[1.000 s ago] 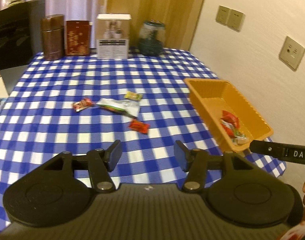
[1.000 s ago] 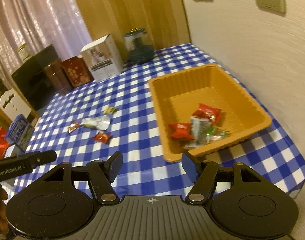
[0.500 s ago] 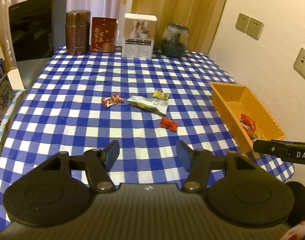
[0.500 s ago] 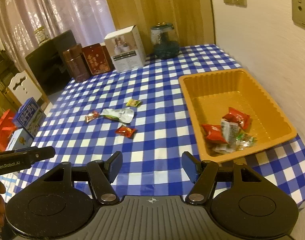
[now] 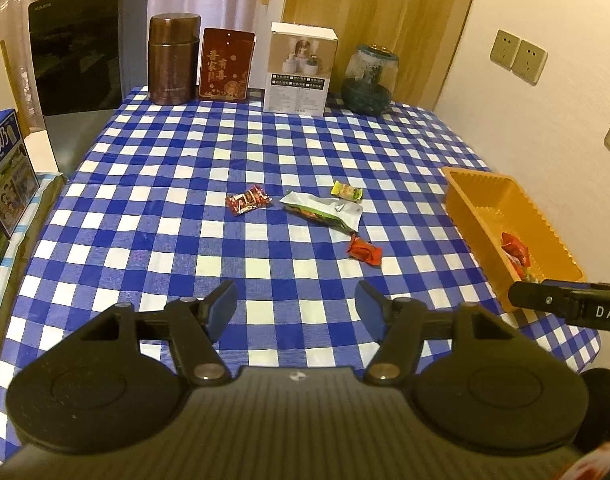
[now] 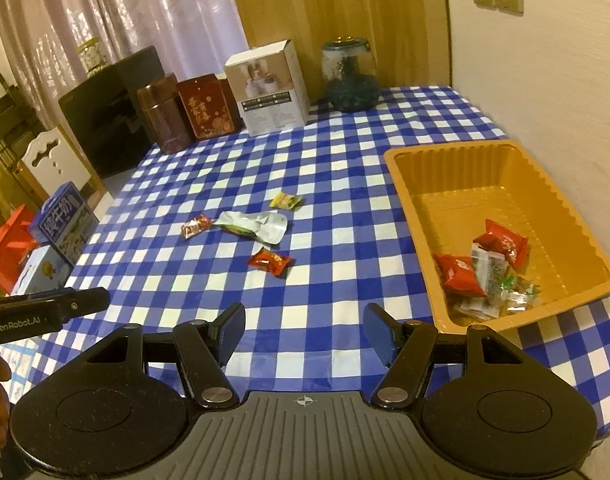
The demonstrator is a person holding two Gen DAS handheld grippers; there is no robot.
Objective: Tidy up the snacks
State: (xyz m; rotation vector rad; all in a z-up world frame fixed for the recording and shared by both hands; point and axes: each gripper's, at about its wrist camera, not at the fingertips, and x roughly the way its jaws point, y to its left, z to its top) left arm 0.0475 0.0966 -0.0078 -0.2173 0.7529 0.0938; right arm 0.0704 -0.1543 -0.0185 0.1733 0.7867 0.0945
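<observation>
Four snacks (image 5: pixel 323 211) loose mid-table on checked cloth (image 5: pixel 185 184), orange tray (image 6: pixel 457 176) right holding more packets (image 6: pixel 481 268), left gripper (image 5: pixel 295 306) empty, jaws opening, right gripper (image 6: pixel 303 334) spread, empty.

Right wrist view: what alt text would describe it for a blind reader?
An open, empty right gripper hovers over a blue checked tablecloth. Four snacks lie loose ahead, beside an orange tray already holding several.

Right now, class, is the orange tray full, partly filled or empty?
Partly filled. The orange tray holds a small heap of wrapped snacks in its near corner; the rest of its floor is bare.
</observation>
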